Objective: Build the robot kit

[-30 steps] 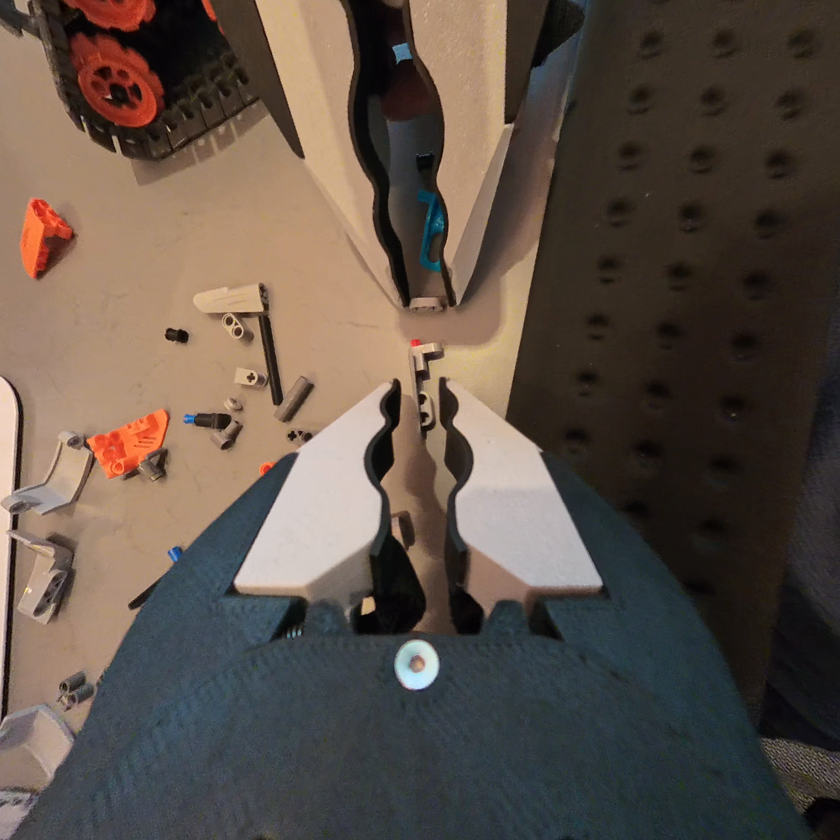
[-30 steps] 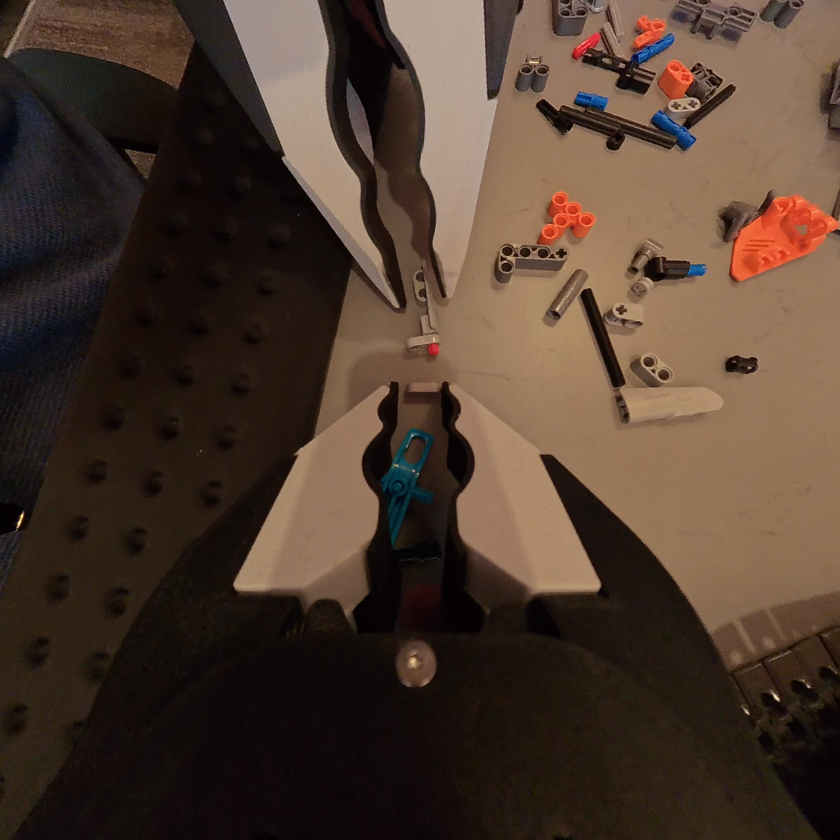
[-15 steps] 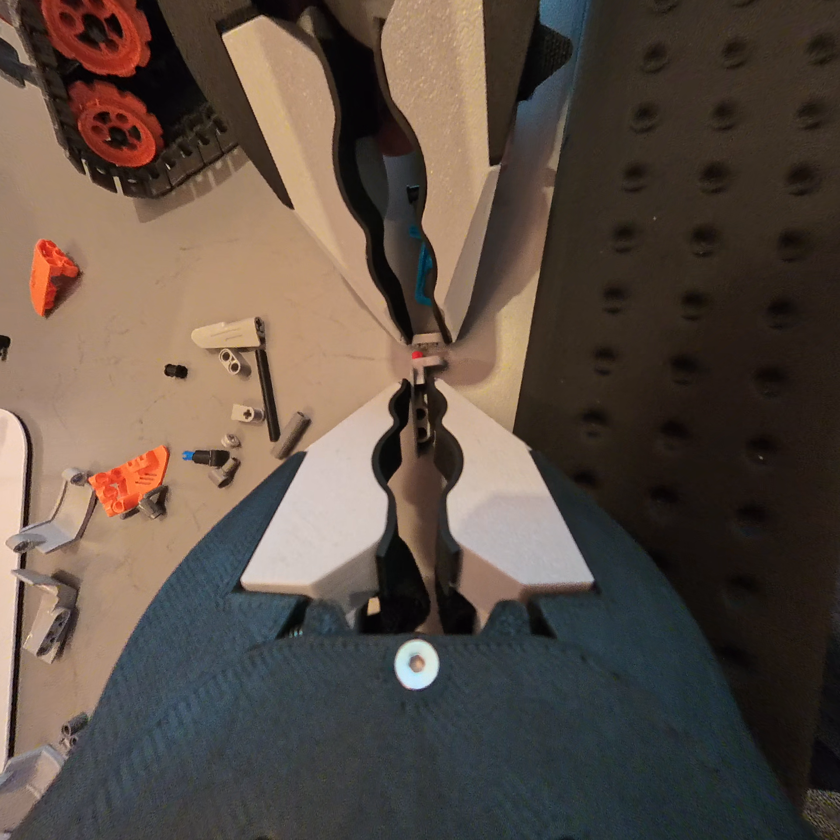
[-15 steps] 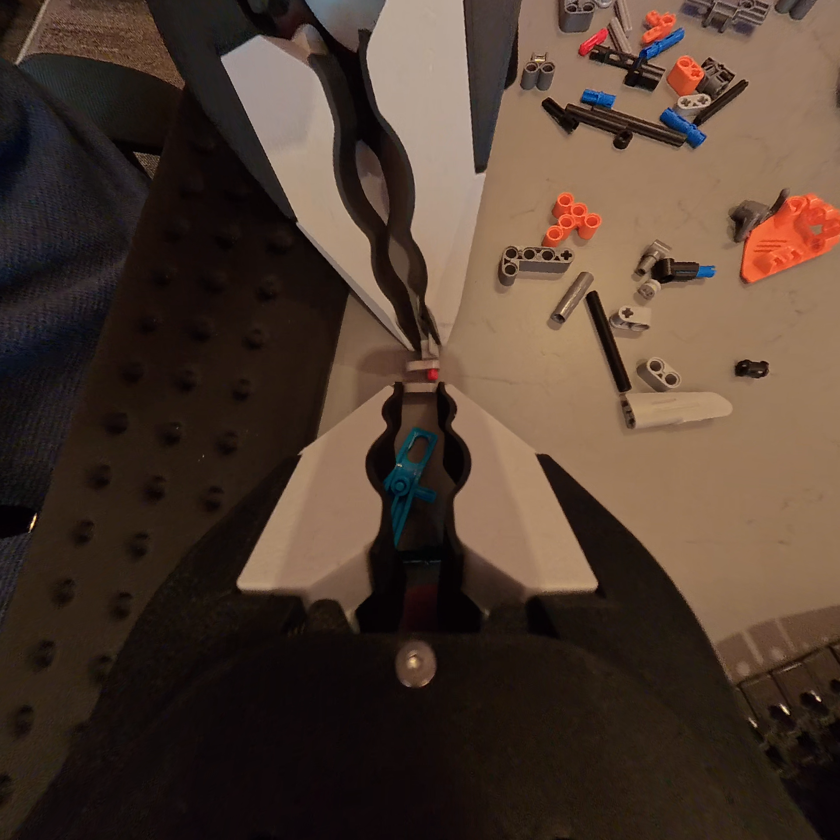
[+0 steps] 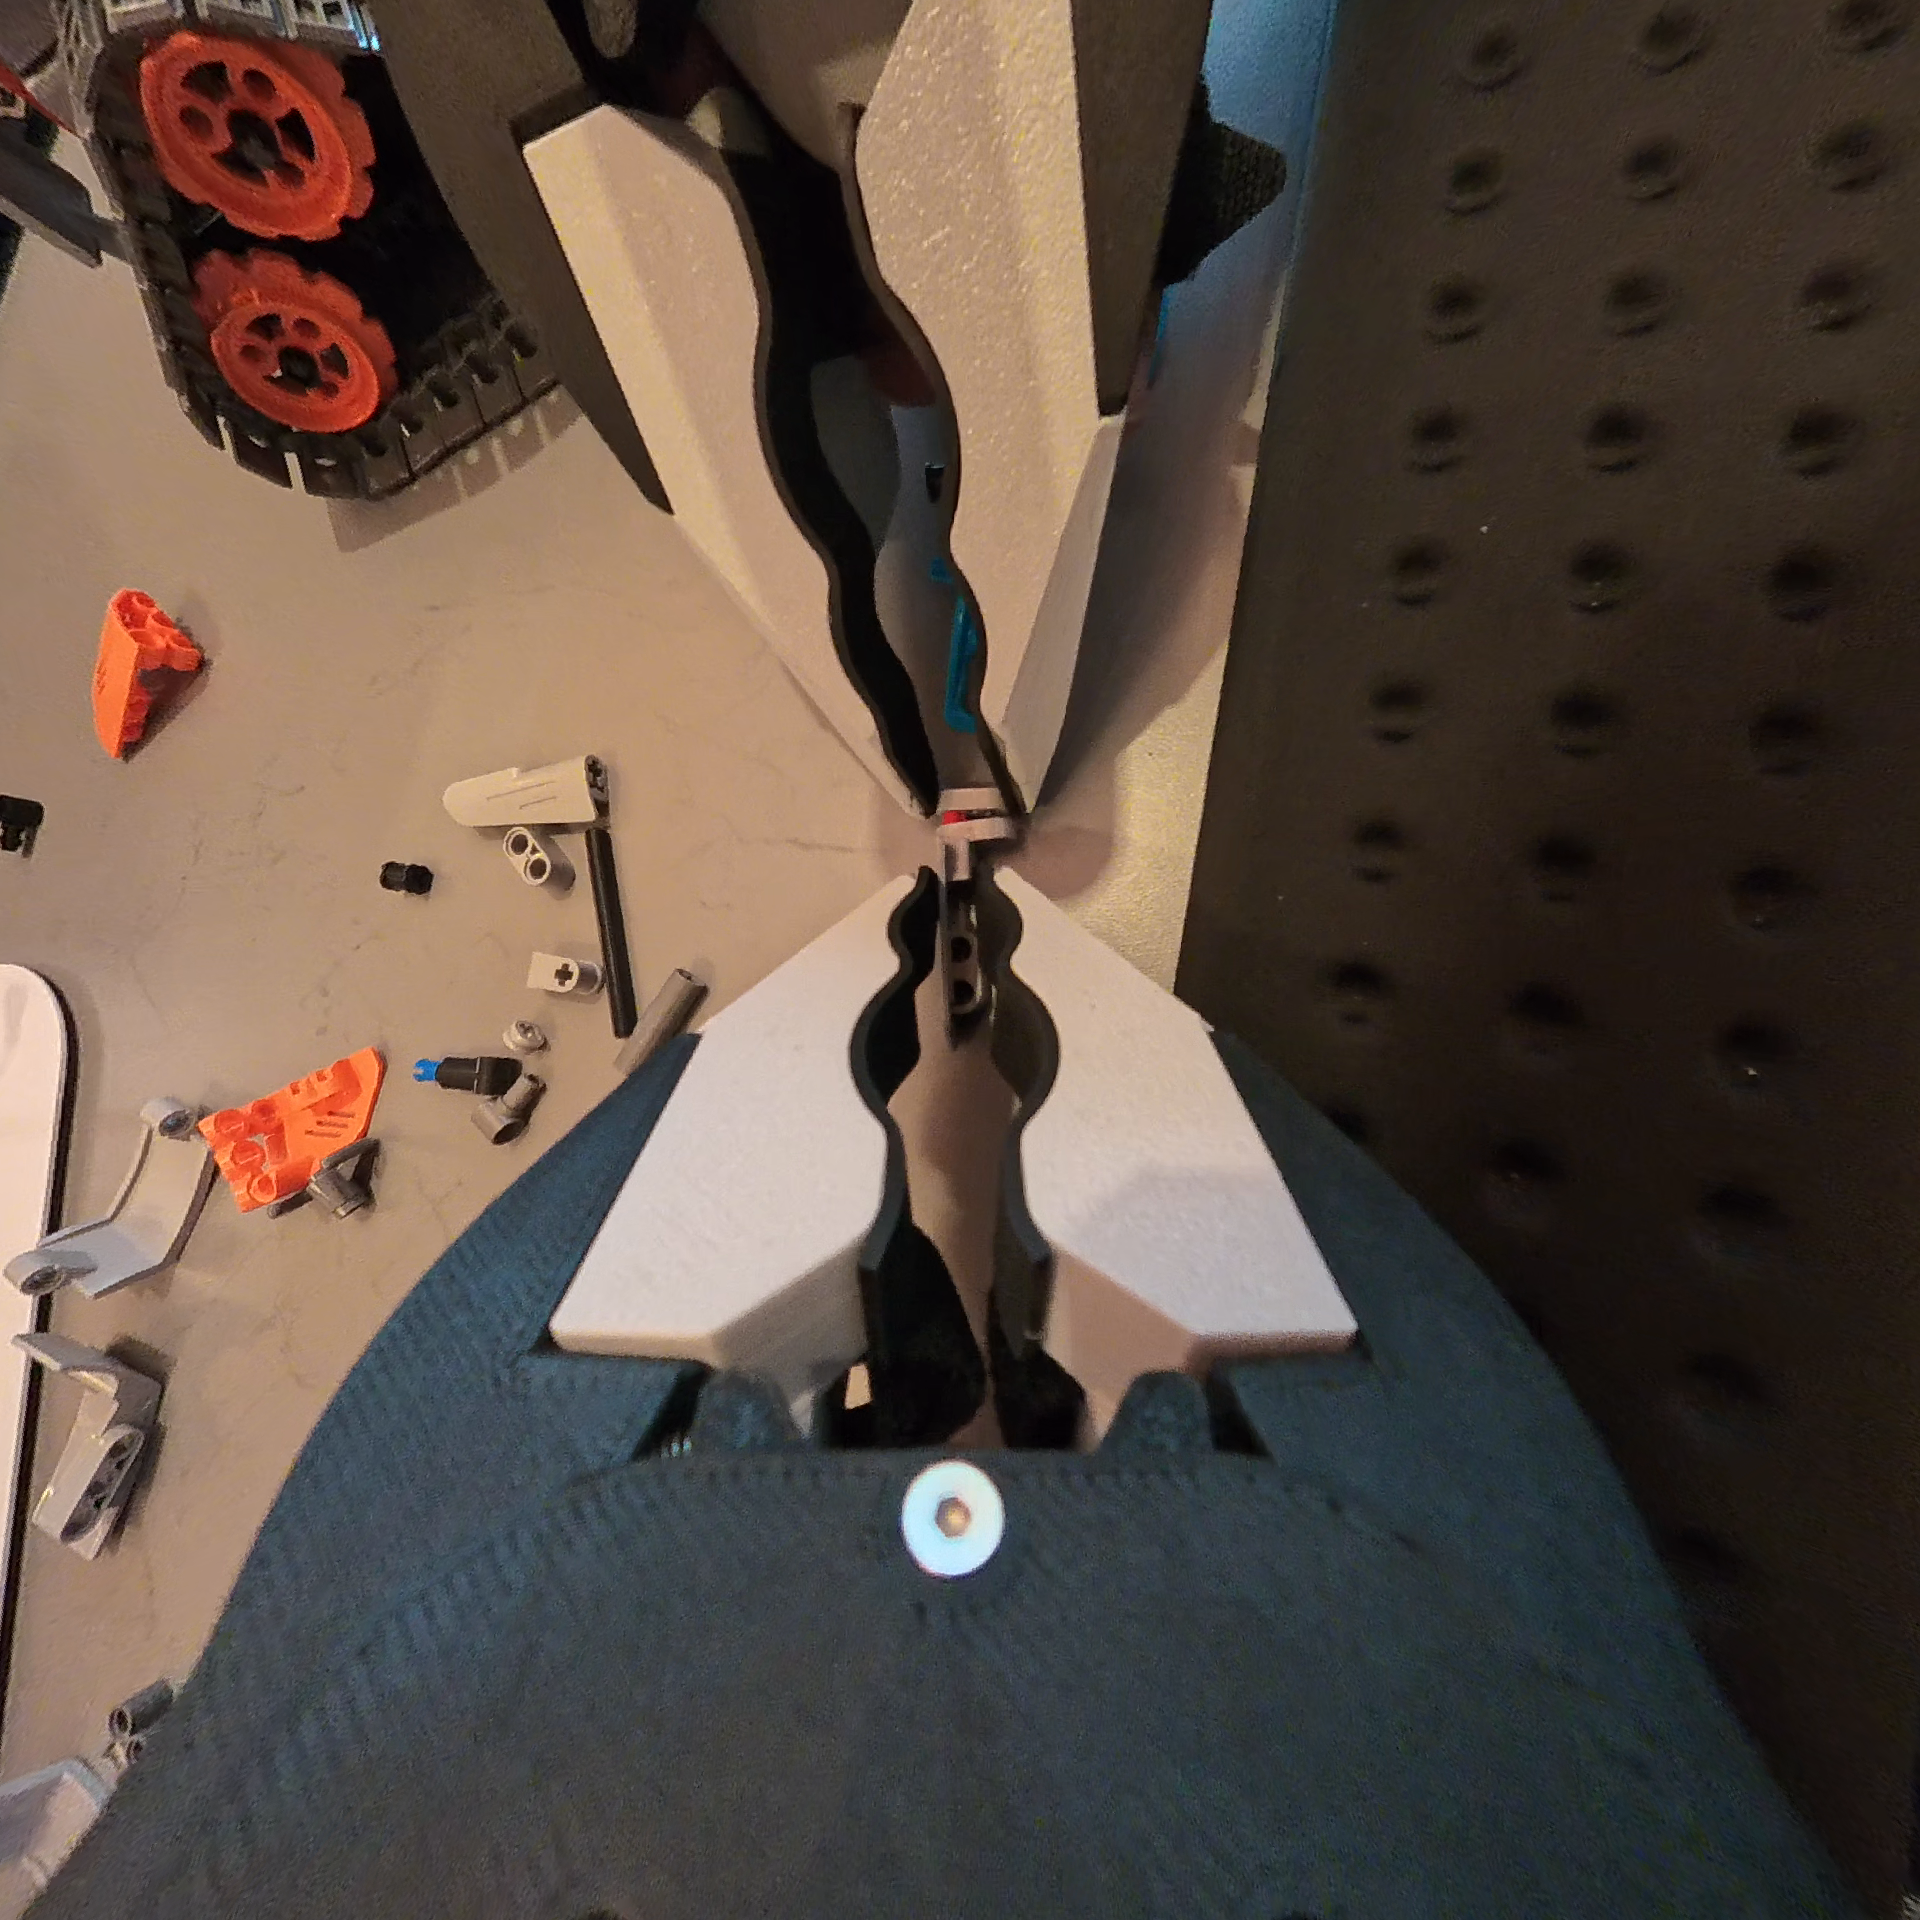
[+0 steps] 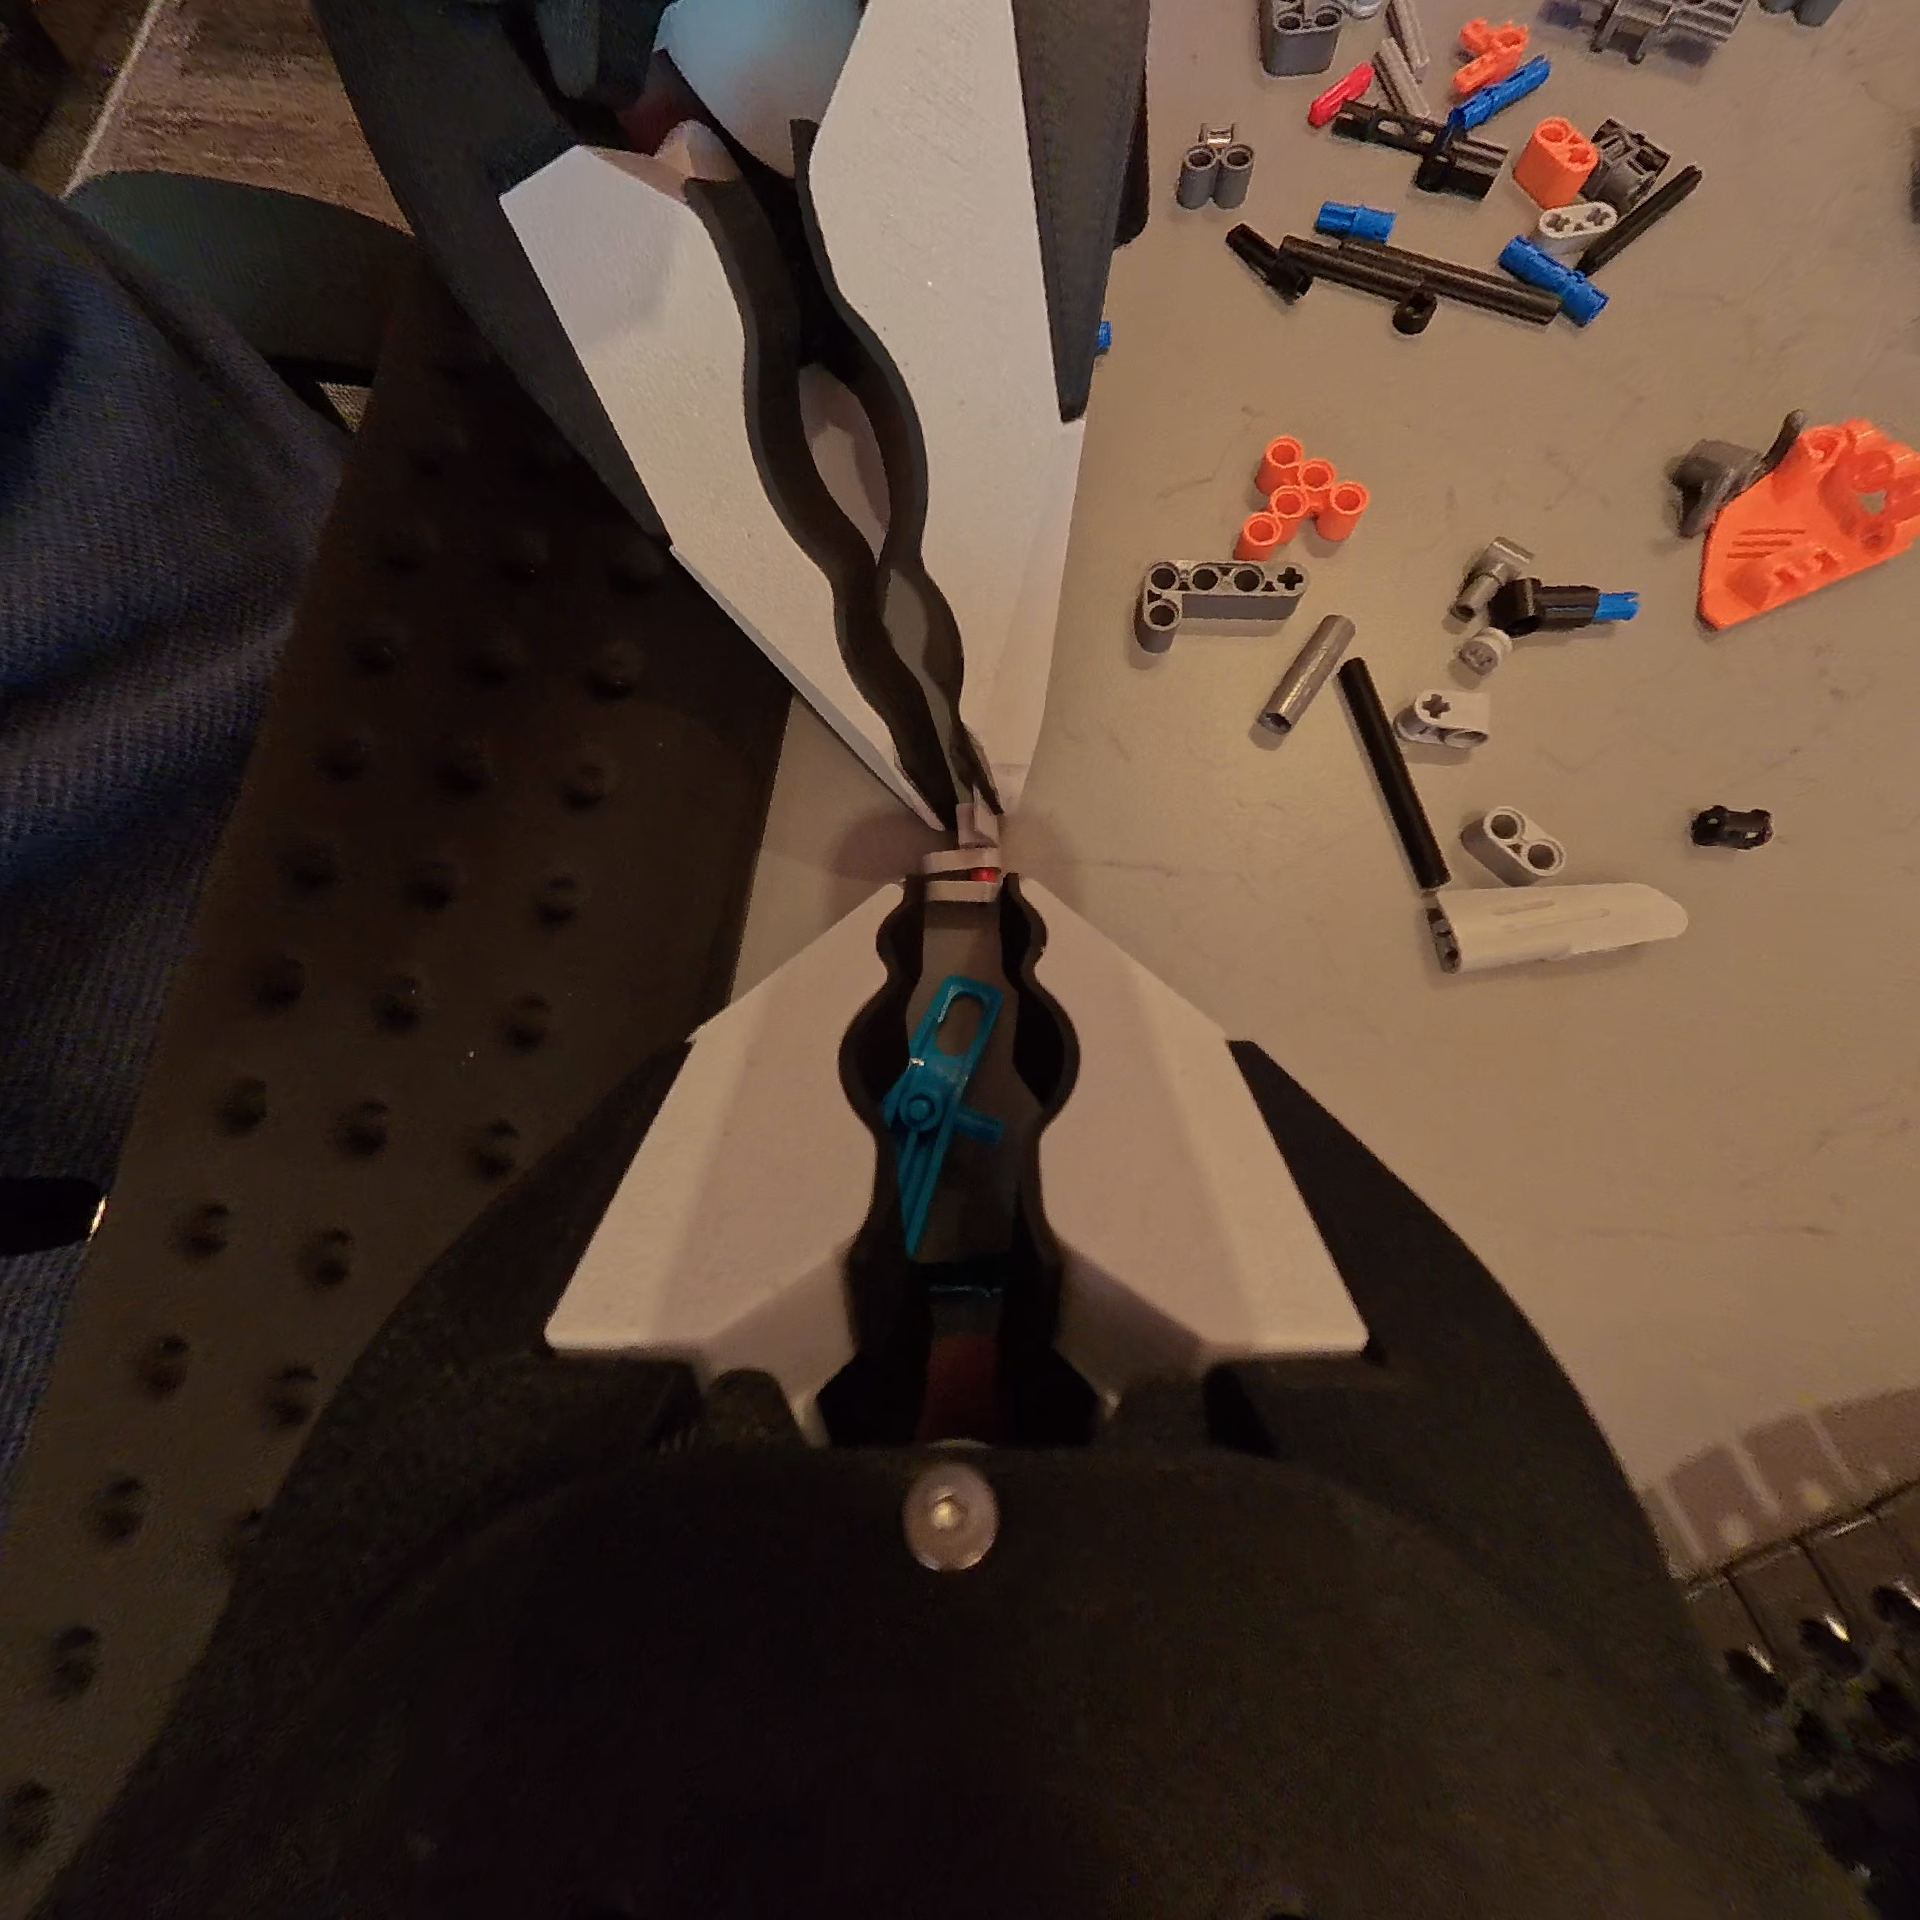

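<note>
My left gripper is shut on a thin grey beam whose far end carries a red pin. My right gripper is shut on a dark piece with a light grey end and a teal part lying between its fingers. The two grippers point at each other tip to tip just above the grey table. The red pin touches the grey end at the right gripper's tips. In the left wrist view the right gripper comes in from above, with the teal part showing. The left gripper shows in the right wrist view.
A black studded mat lies right beside the grippers. A tracked model with orange wheels stands at the far left. Loose parts lie scattered: an orange panel, a black axle, a grey panel, an orange connector. Left and right tips are no more than a few centimetres apart.
The two grippers have closed the gap between them. The red pin end of the left beam, apart a second ago, now meets the grey end held by the right gripper.
</note>
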Available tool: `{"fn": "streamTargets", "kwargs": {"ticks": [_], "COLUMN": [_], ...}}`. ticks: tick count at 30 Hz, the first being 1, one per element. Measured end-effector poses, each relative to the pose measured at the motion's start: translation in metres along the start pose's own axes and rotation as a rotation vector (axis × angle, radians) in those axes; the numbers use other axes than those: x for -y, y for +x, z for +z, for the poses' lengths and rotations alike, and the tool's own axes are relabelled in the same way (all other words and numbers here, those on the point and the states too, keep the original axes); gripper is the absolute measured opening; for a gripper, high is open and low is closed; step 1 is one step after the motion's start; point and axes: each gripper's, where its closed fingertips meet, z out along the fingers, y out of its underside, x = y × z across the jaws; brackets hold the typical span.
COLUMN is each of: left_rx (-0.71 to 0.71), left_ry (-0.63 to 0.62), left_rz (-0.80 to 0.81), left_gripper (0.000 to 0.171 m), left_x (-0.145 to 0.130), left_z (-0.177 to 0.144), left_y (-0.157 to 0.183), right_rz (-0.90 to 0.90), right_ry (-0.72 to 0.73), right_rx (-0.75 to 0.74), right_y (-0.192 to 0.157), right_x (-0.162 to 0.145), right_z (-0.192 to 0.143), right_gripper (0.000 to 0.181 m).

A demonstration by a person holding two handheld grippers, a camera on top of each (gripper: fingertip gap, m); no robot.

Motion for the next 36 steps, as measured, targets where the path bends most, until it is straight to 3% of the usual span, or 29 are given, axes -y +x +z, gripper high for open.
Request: {"fn": "streamTargets", "kwargs": {"ticks": [17, 24, 36], "left_rx": [-0.038, -0.017, -0.012], "left_ry": [0.034, 0.043, 0.041], "left_rz": [0.057, 0.055, 0.064], "left_gripper": [0.005, 0.005, 0.005], "left_x": [0.0020, 0.0035, 0.0042], "left_z": [0.0007, 0.0025, 0.0033], "left_y": [0.0028, 0.0009, 0.0006], "right_rz": [-0.022, 0.000, -0.004], "right_ry": [0.011, -0.021, -0.041], "right_rx": [0.053, -0.039, -0.029], "right_y": [-0.0043, 0.0001, 0.0000], "right_x": [0.0021, -0.0025, -0.0061], "right_z": [0.0015, -0.0061, -0.0031], "right_gripper": [0.011, 0.020, 0.011]}}
